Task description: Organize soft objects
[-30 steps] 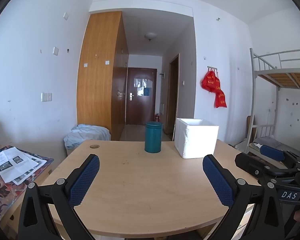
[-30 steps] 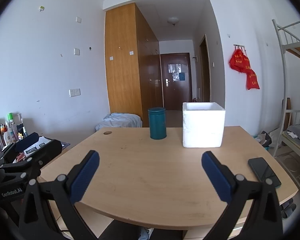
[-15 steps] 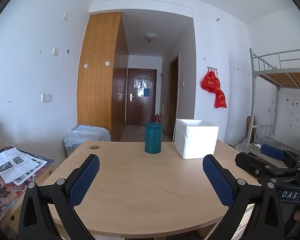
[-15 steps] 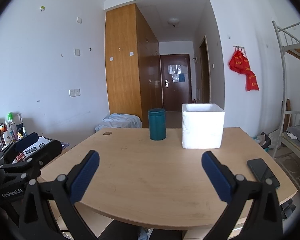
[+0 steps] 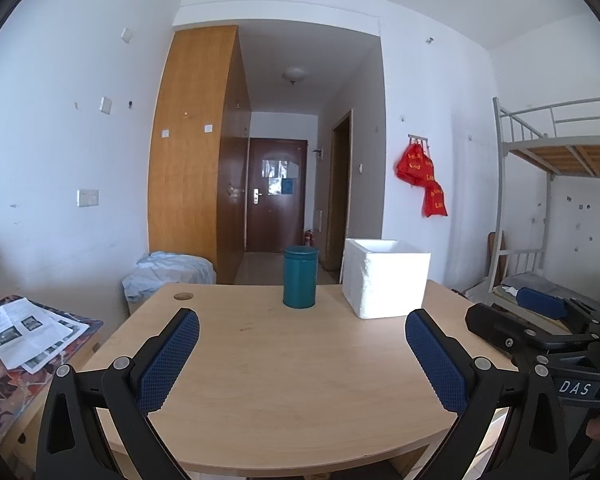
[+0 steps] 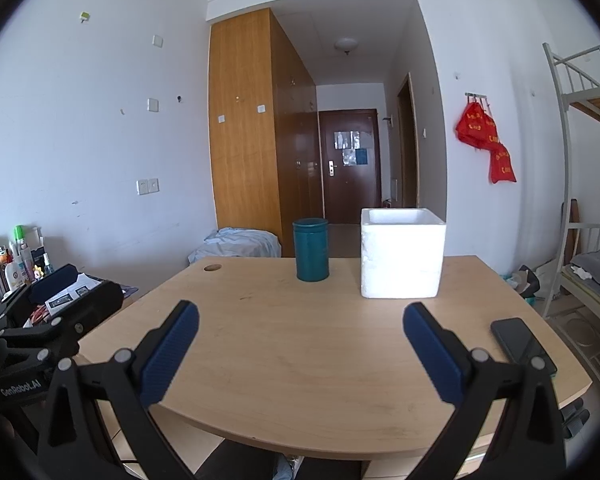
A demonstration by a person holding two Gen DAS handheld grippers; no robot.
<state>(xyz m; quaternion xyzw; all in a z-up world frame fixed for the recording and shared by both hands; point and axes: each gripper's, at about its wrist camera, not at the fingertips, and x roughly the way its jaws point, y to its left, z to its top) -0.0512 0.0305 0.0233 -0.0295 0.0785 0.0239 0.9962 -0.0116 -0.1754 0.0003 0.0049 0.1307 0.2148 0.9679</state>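
Evidently the task is only beginning: both grippers are hovering at the near edge of the round-fronted light wooden table (image 5: 300,364), jaws spread wide and holding nothing. Ahead of the left gripper (image 5: 302,350), between its jaws and farther off, one teal cylindrical tin (image 5: 300,277) is standing; beyond the right-hand jaw one white foam box (image 5: 386,282) is sitting open-topped. Outside the right gripper (image 6: 301,344), past its right jaw, one black phone (image 6: 522,344) is lying. No soft object is showing on the table, so all sorting is remaining.
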